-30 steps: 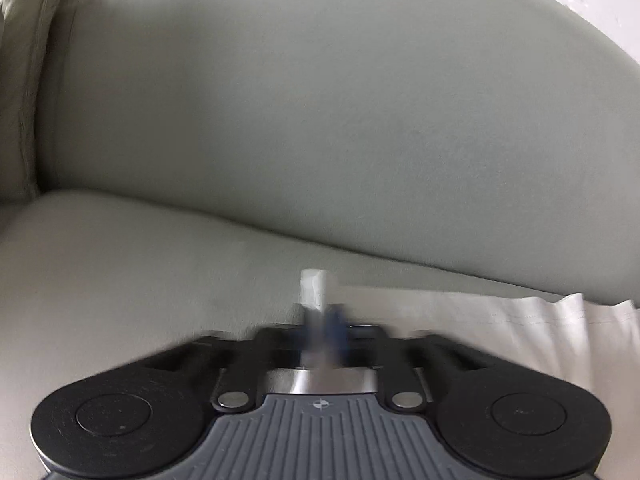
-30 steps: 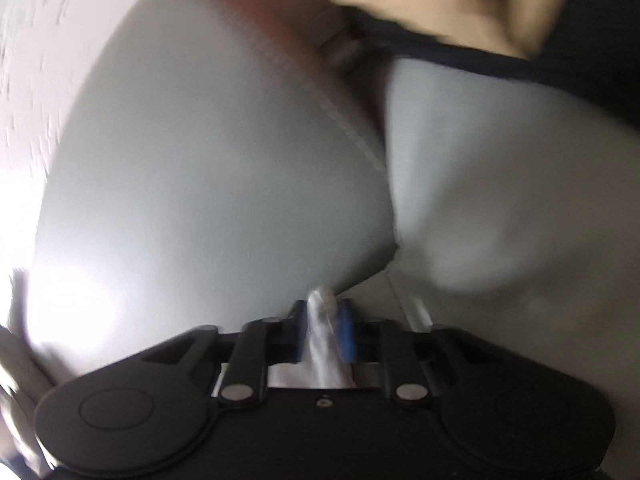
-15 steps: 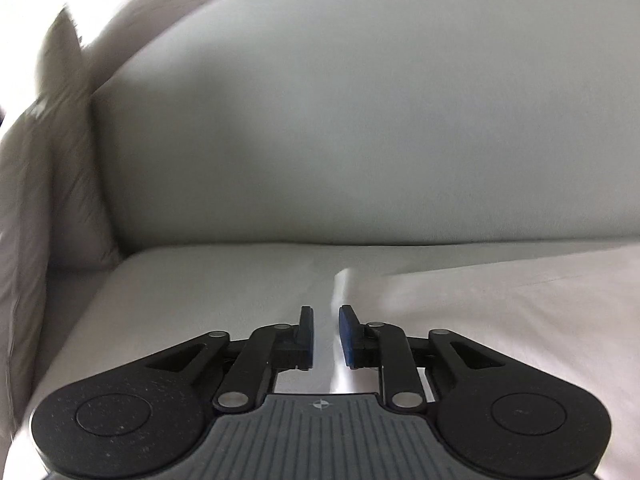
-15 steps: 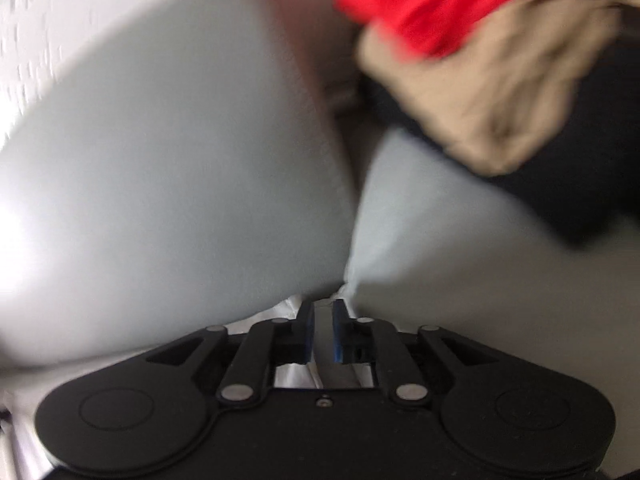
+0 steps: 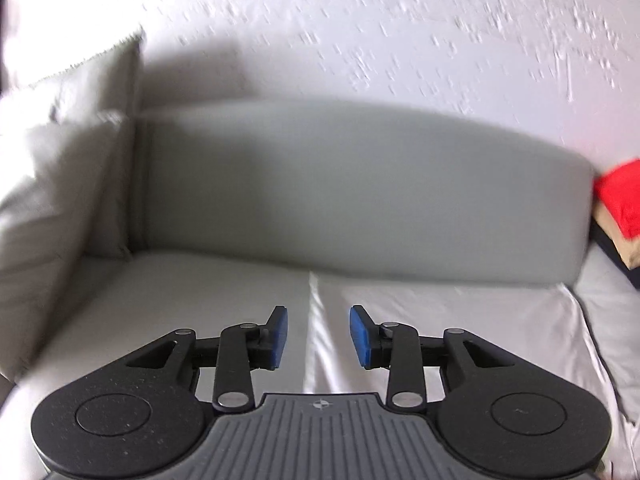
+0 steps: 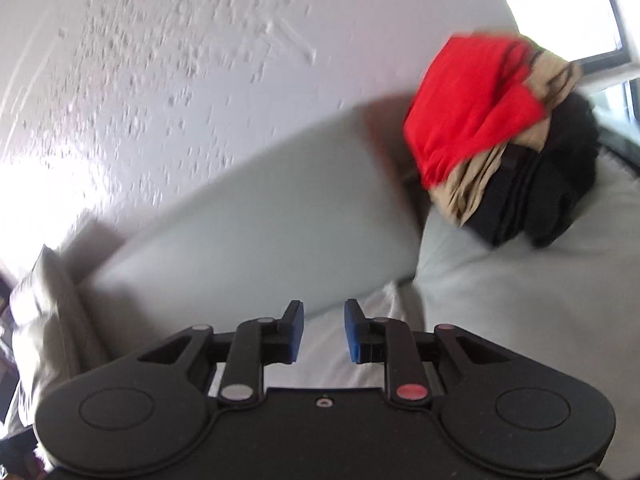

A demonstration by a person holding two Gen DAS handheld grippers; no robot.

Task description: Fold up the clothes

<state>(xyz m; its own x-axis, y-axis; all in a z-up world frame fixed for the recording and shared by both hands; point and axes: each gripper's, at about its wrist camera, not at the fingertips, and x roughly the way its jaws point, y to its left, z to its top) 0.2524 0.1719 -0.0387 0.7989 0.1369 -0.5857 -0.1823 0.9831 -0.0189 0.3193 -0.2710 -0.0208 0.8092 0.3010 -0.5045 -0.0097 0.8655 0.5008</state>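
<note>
**A:** So where's the next thing lying? I'm seeing the sofa (image 5: pixel 360 200) filling the whole view, and the white cloth (image 5: pixel 460 340) spreading flat on the seat, running left to right along the backrest.

**B:** Yep, and the pile of clothes (image 6: pixel 508 136) is sitting far right, closer to the right gripper (image 6: pixel 321 330). Looks unfolded, but it's blurry.

**A:** Tongs?

**B:** Both are spreading, nothing between the jaws. The left gripper (image 5: pixel 318 336) is hanging over the cloth's left edge, with bare seat to its left, so there's room.
</note>
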